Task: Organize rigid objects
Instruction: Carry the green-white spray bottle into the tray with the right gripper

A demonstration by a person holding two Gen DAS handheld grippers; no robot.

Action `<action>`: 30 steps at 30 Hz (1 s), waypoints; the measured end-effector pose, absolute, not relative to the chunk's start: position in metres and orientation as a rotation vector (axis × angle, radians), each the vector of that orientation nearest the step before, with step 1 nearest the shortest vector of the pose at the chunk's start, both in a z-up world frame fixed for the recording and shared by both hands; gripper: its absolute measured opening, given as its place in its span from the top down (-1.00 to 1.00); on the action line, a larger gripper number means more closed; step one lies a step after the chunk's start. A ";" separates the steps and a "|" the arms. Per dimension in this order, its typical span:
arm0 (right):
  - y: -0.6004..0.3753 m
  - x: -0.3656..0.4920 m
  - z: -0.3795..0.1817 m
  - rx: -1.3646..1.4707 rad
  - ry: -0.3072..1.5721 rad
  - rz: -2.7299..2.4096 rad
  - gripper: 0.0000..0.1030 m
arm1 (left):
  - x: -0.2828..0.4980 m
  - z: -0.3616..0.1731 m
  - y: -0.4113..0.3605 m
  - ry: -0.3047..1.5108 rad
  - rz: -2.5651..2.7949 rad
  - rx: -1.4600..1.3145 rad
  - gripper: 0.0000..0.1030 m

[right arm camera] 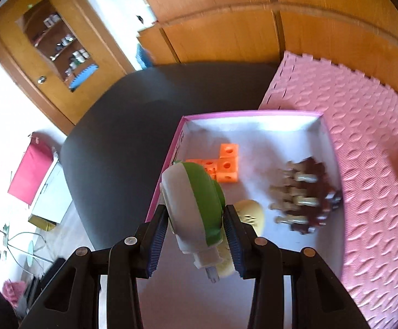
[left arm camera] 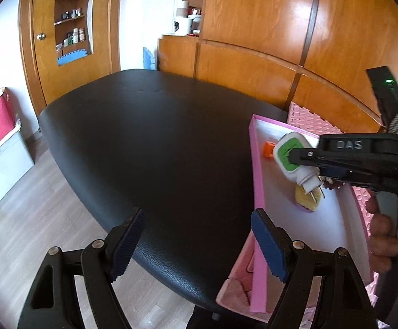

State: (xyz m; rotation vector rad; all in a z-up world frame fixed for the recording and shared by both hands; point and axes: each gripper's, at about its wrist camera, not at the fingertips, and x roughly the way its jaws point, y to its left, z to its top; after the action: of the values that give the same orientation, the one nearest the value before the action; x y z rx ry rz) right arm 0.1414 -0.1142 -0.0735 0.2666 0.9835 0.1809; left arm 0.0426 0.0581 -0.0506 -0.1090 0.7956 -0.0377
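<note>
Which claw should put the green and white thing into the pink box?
The right claw. It already grips the green-and-white plug and holds it over the pink box. The left claw is open with nothing in it, over the black table.

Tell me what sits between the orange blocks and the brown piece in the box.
Bare white box floor separates the orange blocks from the brown piece, seen in the right wrist view.
</note>
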 end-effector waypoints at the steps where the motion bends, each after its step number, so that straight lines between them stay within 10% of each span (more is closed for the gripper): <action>1: -0.112 0.144 -0.078 0.268 1.000 0.170 0.20 | 0.043 -0.051 0.059 0.799 -0.035 -0.111 -0.55; 30: -0.153 0.061 -0.032 0.112 0.789 0.126 -0.15 | 0.029 -0.021 0.027 0.723 -0.087 -0.025 -0.63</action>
State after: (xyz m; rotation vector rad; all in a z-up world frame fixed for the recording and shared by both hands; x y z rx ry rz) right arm 0.0607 -0.1534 -0.0316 0.1115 0.7891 0.1256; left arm 0.0294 0.0272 -0.0214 -0.0248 0.7231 -0.0873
